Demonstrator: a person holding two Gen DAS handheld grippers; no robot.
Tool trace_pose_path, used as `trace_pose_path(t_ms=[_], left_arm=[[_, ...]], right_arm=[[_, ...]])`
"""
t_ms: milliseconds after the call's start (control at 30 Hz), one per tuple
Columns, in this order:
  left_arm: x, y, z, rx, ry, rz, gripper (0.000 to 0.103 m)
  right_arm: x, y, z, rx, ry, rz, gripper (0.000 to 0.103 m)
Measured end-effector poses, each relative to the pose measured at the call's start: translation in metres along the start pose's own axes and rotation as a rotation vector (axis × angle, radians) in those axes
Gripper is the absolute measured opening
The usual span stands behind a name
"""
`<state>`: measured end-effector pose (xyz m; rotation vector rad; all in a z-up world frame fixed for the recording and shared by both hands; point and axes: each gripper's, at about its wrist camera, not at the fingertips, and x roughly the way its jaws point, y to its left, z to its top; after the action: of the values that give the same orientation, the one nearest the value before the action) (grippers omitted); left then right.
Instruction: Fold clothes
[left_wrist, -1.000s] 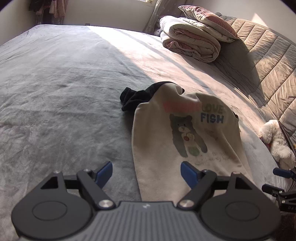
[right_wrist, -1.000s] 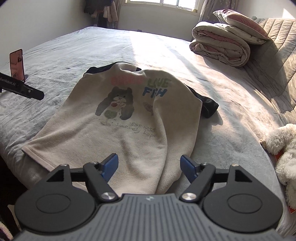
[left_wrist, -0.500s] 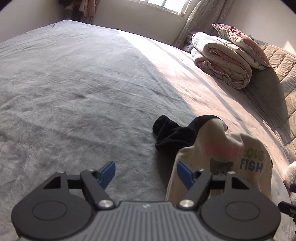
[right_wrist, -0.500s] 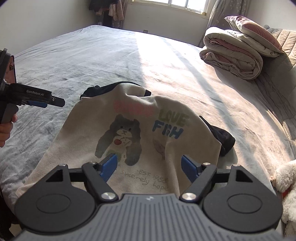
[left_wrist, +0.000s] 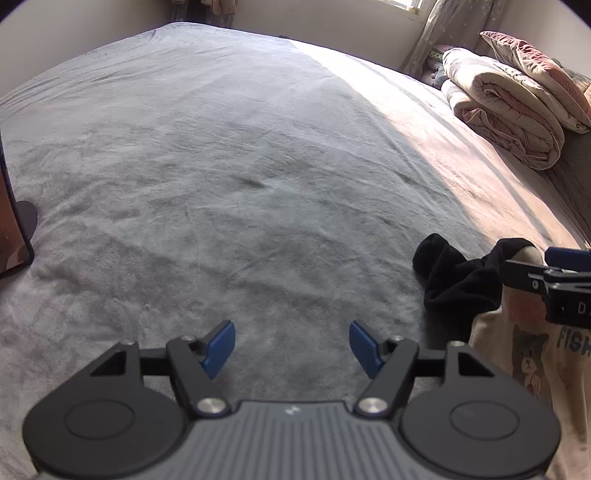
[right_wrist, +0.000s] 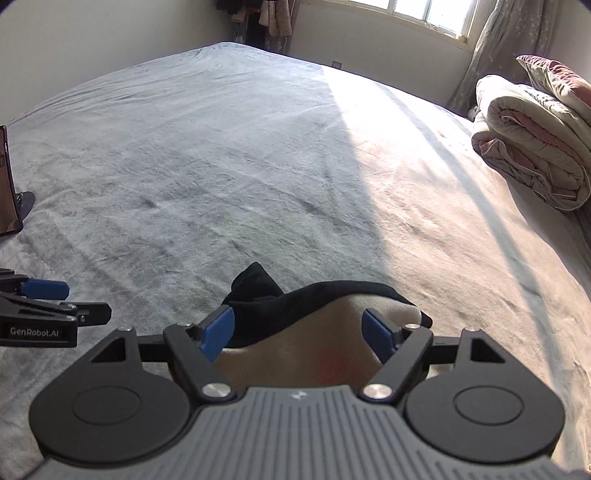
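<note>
The cream sweatshirt (right_wrist: 295, 354) is lying limp on the grey bed (left_wrist: 229, 166), black sleeve (left_wrist: 454, 280) bunched beside it. Being soft and light (likely to sag), it is best pinched at the shoulder seams. Both the left gripper (left_wrist: 291, 343) and right gripper (right_wrist: 299, 332) are holding their fingers apart, gripping nothing.

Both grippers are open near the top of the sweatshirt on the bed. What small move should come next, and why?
Probably lower the right gripper onto the black collar and close. Its open jaws already frame the cream sweatshirt near the neck, pressing on nothing. The left gripper, whose jaws have just been closing a little, frames only bare bedspread, beside the black sleeve.
</note>
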<state>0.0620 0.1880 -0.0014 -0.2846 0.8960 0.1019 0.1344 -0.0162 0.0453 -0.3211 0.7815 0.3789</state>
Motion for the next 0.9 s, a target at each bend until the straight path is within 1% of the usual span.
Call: trace_pose_path(t_ms=[133, 267, 333, 367, 400, 433, 467, 500, 567, 633, 900], left_arm=[[0.002, 0.013, 0.001, -0.032, 0.019, 0.005, 0.070], [-0.004, 0.021, 0.002, -0.046, 0.013, -0.006, 0.070], [-0.007, 0.024, 0.003, -0.054, 0.008, -0.010, 0.069], [-0.008, 0.026, 0.003, -0.058, 0.007, -0.012, 0.070], [-0.009, 0.027, 0.003, -0.063, 0.007, -0.014, 0.070], [-0.010, 0.029, 0.004, -0.069, 0.006, -0.018, 0.070], [-0.011, 0.031, 0.004, -0.076, 0.006, -0.021, 0.069], [-0.011, 0.033, 0.004, -0.082, 0.006, -0.024, 0.069], [-0.012, 0.035, 0.003, -0.090, 0.007, -0.027, 0.069], [-0.014, 0.037, 0.003, -0.098, 0.007, -0.031, 0.069], [-0.017, 0.044, 0.002, -0.127, 0.004, -0.053, 0.069]], right_arm=[[0.029, 0.009, 0.018, -0.006, 0.045, 0.011, 0.079], [0.064, 0.017, 0.033, -0.031, 0.131, -0.013, 0.079], [0.081, 0.019, 0.035, -0.042, 0.183, -0.038, 0.073], [0.087, 0.020, 0.035, -0.044, 0.206, -0.043, 0.063], [0.093, 0.020, 0.034, -0.046, 0.228, -0.048, 0.048], [0.098, 0.021, 0.034, -0.048, 0.250, -0.054, 0.040], [0.101, 0.021, 0.035, -0.042, 0.262, -0.057, 0.024], [0.099, 0.022, 0.037, -0.026, 0.265, -0.060, 0.017], [0.091, 0.025, 0.041, -0.020, 0.247, -0.076, 0.015], [0.080, 0.032, 0.049, -0.030, 0.205, -0.095, 0.014], [0.021, 0.048, 0.088, -0.012, 0.029, -0.089, 0.011]])
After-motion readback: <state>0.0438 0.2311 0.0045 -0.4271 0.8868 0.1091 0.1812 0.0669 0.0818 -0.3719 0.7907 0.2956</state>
